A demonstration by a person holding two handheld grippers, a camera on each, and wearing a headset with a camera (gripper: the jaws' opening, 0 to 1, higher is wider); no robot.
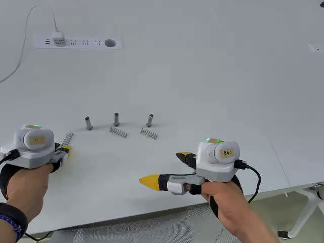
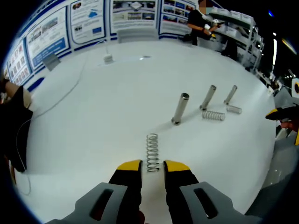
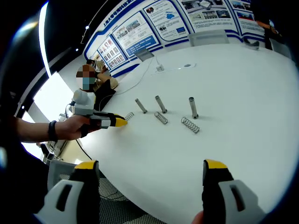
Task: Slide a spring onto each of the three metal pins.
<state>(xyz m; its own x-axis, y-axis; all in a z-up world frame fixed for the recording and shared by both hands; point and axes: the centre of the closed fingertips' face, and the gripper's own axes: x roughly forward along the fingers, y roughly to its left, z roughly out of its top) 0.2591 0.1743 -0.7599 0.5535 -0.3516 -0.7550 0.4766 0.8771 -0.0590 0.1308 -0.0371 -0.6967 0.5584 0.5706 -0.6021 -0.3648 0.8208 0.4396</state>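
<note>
step: picking up the nearest spring. left tool brackets its end, grip unclear; right tool gapes empty. next: clench, lift, thread onto the pin at 1 o'clock.

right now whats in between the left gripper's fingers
The near end of a spring lying on the table, with gaps either side. Anything beneath the fingers themselves is covered.

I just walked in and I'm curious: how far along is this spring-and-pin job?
Nothing is done yet: all three metal pins stand bare. In hand: the left gripper has its jaws either side of the near end of one spring, with gaps showing, so it is not gripped. Left to do: that one, plus two springs lying near the pins. The right gripper is wide open.
</note>
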